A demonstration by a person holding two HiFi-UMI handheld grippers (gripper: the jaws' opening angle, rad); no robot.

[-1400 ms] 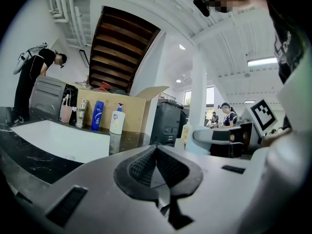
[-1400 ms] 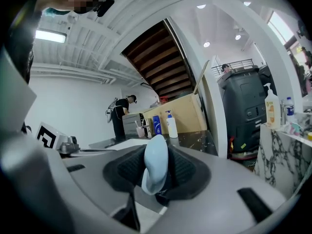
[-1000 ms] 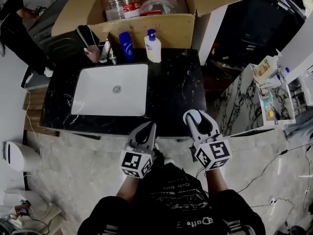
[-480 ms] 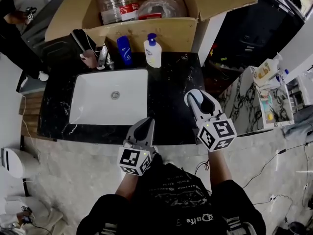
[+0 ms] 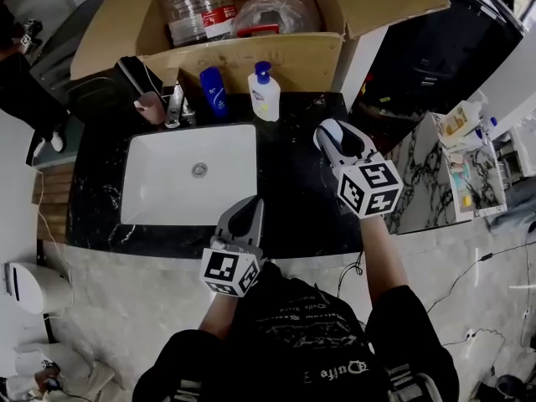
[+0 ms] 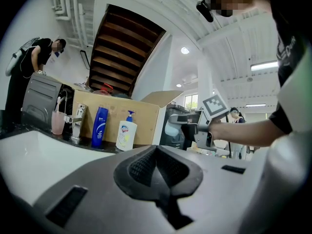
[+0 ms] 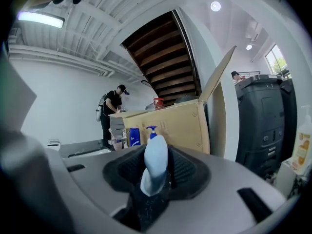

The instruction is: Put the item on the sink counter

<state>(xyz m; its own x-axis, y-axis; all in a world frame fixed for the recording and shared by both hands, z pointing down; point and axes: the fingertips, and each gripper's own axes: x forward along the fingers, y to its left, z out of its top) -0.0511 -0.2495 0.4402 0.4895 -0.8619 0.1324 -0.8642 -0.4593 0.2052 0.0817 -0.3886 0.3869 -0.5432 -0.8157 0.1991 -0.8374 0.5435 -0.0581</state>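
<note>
A black marble sink counter (image 5: pixel 293 193) holds a white basin (image 5: pixel 191 174). My right gripper (image 5: pixel 333 134) hovers over the counter's right part, shut on a small pale blue-white item (image 5: pixel 332 130). In the right gripper view that rounded item (image 7: pixel 155 168) sticks up between the dark pads. My left gripper (image 5: pixel 244 213) is at the counter's front edge, right of the basin, with its jaws shut and nothing in them. The left gripper view shows the right gripper (image 6: pixel 181 126) out ahead with the pale item (image 6: pixel 171 128).
At the counter's back stand a white pump bottle (image 5: pixel 265 91), a blue bottle (image 5: pixel 215 90), a faucet (image 5: pixel 175 105) and a pink cup (image 5: pixel 149 107). Behind is an open cardboard box (image 5: pixel 251 53). A marble shelf (image 5: pixel 427 170) is at right, a toilet (image 5: pixel 33 262) at left.
The right gripper has moved forward from the counter's front edge out over its right part, still holding the item. The left gripper has moved forward a little, to the front edge.
</note>
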